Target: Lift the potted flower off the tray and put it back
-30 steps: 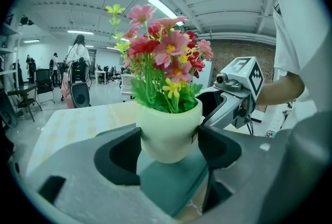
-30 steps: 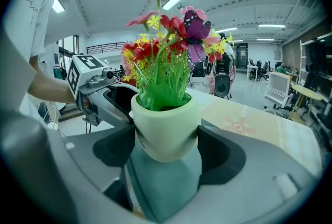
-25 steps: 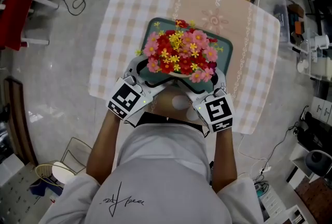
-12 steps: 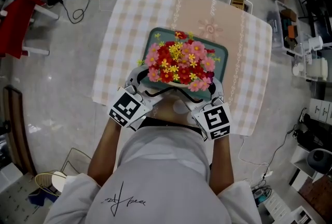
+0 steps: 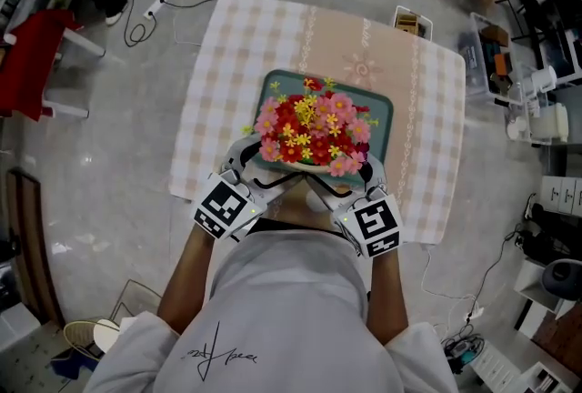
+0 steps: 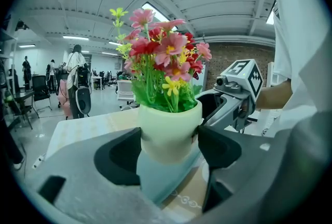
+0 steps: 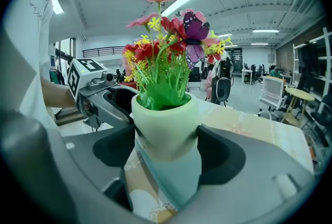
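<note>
The potted flower (image 5: 314, 132) is a pale green pot (image 6: 168, 132) full of red, pink and yellow blooms. Both grippers hold it over the teal tray (image 5: 384, 109). My left gripper (image 5: 262, 169) is shut on the pot's left side and my right gripper (image 5: 353, 176) on its right side. In the left gripper view the jaws (image 6: 168, 140) press on the pot's wall, and the tray shows below the pot's base. The right gripper view has the same pot (image 7: 166, 127) pinched between the jaws, above the tray (image 7: 174, 176). The blooms hide the fingertips in the head view.
The tray lies on a small table with a checked beige cloth (image 5: 227, 64). A red chair (image 5: 36, 55) and cables are on the floor to the left. Shelves and boxes (image 5: 527, 100) crowd the right side. The person's torso is close behind the grippers.
The blooms now sit more over the tray's middle than over its near edge. The head camera has drawn back, so the table looks smaller. Both grippers keep their hold.
</note>
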A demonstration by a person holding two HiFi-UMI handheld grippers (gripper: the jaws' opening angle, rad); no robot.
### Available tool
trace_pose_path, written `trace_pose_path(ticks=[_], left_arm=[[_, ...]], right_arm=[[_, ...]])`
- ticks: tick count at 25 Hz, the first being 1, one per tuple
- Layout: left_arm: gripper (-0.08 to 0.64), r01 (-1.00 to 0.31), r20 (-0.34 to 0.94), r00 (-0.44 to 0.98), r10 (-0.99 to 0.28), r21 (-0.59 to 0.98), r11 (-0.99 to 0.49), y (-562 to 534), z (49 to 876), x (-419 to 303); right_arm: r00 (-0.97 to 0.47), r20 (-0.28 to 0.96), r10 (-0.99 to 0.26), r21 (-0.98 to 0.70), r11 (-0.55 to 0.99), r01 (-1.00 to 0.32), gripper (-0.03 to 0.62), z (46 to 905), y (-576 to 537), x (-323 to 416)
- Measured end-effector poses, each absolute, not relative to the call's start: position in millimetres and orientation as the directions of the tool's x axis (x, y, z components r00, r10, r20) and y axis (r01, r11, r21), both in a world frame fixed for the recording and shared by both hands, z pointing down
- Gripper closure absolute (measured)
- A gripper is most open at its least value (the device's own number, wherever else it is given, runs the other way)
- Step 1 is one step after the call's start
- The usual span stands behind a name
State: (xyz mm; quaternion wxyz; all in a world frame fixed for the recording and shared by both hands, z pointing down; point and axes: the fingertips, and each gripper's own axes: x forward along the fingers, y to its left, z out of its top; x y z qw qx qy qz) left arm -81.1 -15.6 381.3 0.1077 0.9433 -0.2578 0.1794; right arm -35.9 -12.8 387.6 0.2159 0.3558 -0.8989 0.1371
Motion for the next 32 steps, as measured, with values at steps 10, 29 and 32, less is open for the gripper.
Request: trace_pose_path(ticks=[10,29,32], left_arm=[[0.216,-0.539,0.403,0.790,-0.461,0.101,-0.836,-4.0,361.6,-82.2],[0.215,-0.552,0.341,0.803,-0.489,0.114,-0.826,-4.6,322.1,-97.8],[0.215,-0.549,0.336,0.805,-0.489,0.110,-0.828,-6.2,320.7,-99.1]], right_arm=[[-0.663,0.479,-0.575,-0.096,0.716,-0.691,0.212,368.1,-1.7,-37.3],[-0.682,0.424,-0.596,-0.102,0.717,-0.690,0.215,328.1,-1.6,-52.5],[-0.683,0.411,-0.604,-0.109,0.711,-0.695,0.215,326.2,-3.8,-54.1]])
